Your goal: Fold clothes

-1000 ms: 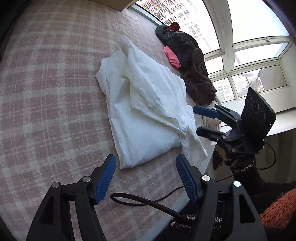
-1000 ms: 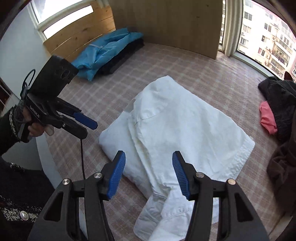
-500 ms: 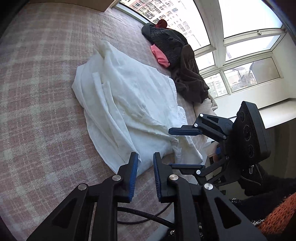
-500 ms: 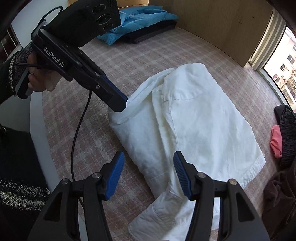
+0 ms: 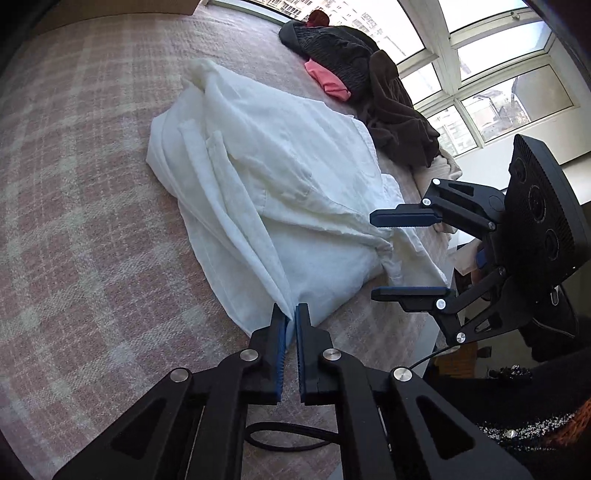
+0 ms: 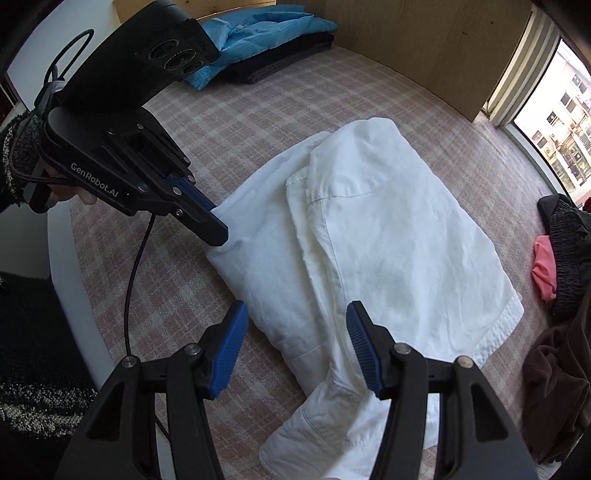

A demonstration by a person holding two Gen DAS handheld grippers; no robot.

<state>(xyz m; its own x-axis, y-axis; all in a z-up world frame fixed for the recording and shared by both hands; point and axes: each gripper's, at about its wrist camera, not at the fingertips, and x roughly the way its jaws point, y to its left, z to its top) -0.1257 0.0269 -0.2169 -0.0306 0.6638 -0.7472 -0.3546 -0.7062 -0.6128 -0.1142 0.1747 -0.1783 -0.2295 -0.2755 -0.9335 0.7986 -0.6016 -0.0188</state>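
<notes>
White shirt (image 5: 280,192): partly folded, lying on a pink plaid bed (image 5: 81,206), its sleeve end just beside the bed's near edge. Left claw (image 5: 291,317): clamped on the shirt's near corner, cloth drawn up taut; half a second ago its pads stood slightly apart. Right claw (image 6: 295,325): fingers wide apart above the sleeve end. Dark clothes pile (image 5: 373,85) with pink item near the window; blue garment (image 6: 258,29) at far side. Bare plaid lies open left of the shirt
</notes>
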